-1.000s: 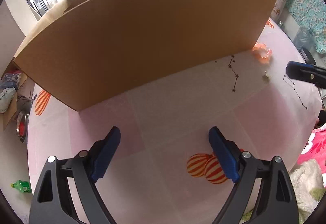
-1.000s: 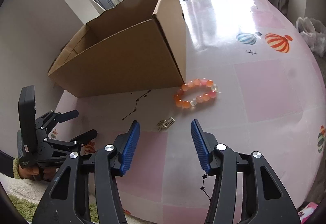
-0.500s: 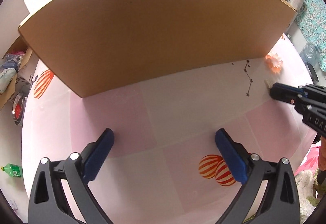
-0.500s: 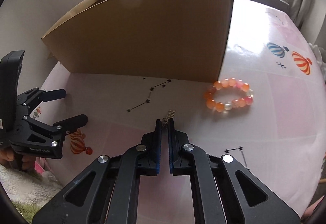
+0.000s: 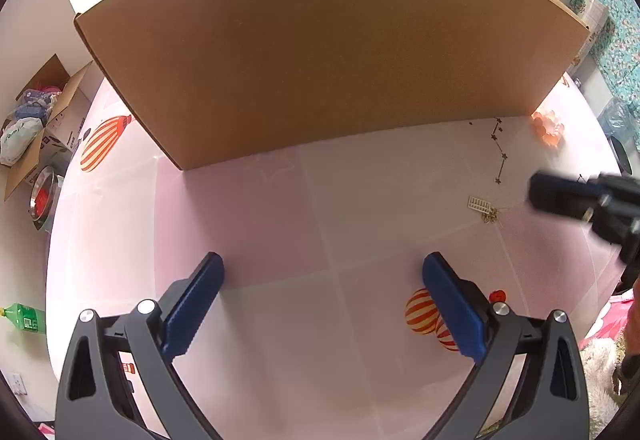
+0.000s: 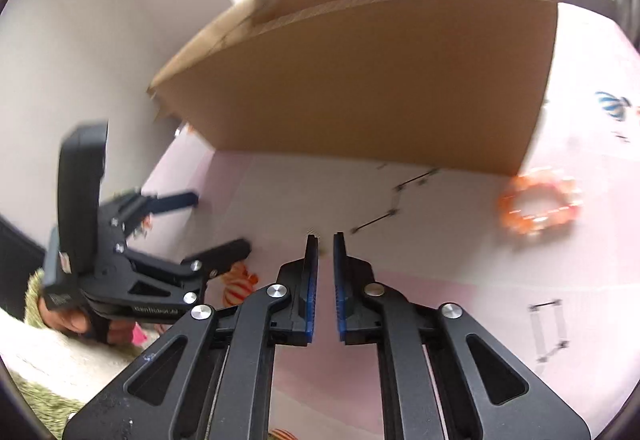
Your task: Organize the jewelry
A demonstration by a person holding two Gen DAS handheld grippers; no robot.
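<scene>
1. Since a second ago, my right gripper (image 6: 324, 240) is sitting far narrower than it was, and the small gold earring (image 5: 482, 207) is now lying on the cloth in the left wrist view, just left of the right gripper's dark tips.
2. My right gripper's jaws are opening slightly from a narrow slit; I am seeing nothing pressed between the pads, though a blurred gold speck is showing at their tips.
3. My left gripper (image 5: 322, 304) is hanging wide over bare pink tablecloth (image 5: 280, 224), gripping nothing.
4. I am seeing the cardboard box (image 5: 320, 52) standing along the far side, its near bottom edge meeting the cloth and closing off that direction.
5. Between that edge and both grippers, a broad strip of open cloth is lying free for moving.
6. I am seeing the orange bead bracelet (image 6: 540, 206) lying at the box's near right corner, just beside it and blurred, well right of the right gripper.
7. The table's round edge is curving close on the left and right of the left wrist view.
</scene>
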